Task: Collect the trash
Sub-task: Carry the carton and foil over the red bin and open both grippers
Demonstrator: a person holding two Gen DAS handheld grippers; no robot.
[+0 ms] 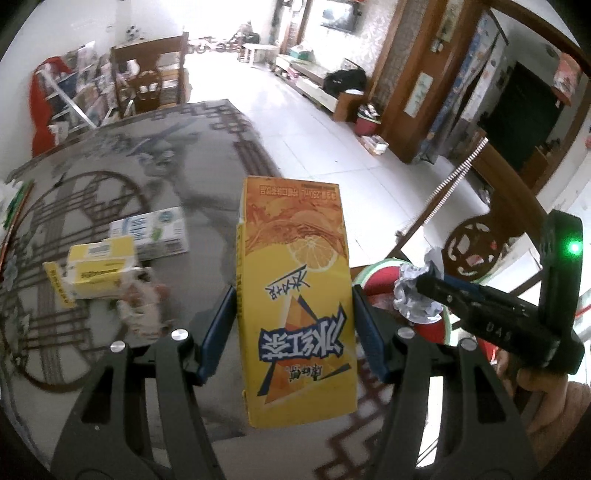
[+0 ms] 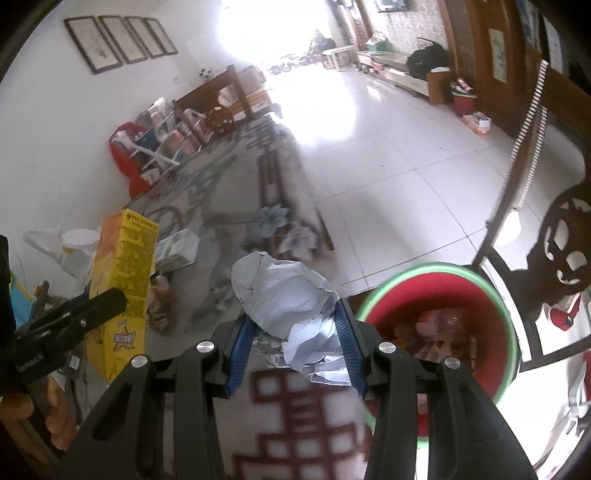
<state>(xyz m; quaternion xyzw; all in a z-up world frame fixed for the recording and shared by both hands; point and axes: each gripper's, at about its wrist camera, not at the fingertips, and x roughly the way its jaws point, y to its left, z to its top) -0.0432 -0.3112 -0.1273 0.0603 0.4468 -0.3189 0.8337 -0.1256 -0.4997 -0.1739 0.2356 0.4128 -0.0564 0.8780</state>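
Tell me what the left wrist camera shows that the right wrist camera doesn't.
Only the left wrist view shows the small yellow box lying on the table and the iced tea carton's printed front.

Only the right wrist view shows the framed pictures on the wall and the trash inside the red bin.

Both show the carton clamped in the left gripper, the crumpled paper in the right gripper, and the white carton.

A home's living and dining room: white floor tiles [image 2: 399,177], a patterned table [image 1: 155,177] with carved wooden chairs [image 1: 147,81], framed pictures [image 2: 122,40] on the wall, a wall television [image 1: 338,16] over a low cabinet [image 1: 314,85], and children's bikes [image 1: 207,44] beyond.
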